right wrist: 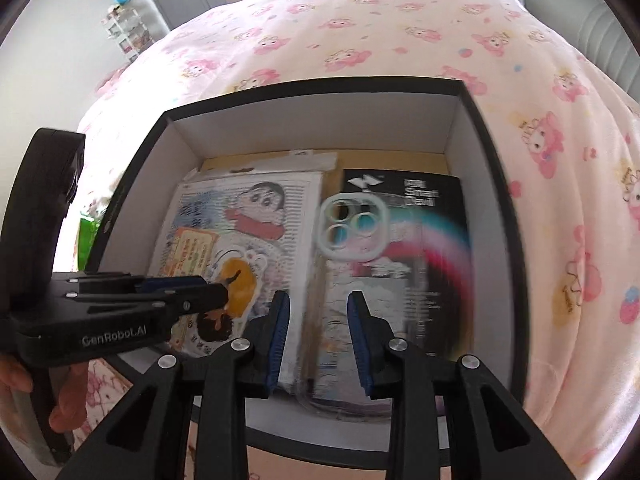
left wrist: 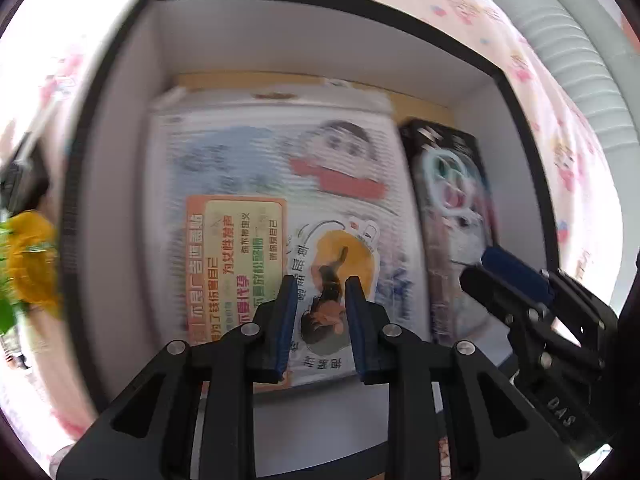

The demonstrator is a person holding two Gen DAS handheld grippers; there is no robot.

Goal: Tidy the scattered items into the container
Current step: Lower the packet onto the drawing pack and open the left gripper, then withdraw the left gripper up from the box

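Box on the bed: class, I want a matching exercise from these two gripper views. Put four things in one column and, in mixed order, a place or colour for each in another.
Things
1. box
2. cartoon sticker pack
3. phone case
4. bedspread

Descriptions
A. pink with cartoon print, under the box
B. right part of the box, on a black package
C. black rim, white inner walls
D. left part of the box, lying flat

Pairs: 1-C, 2-D, 3-B, 4-A
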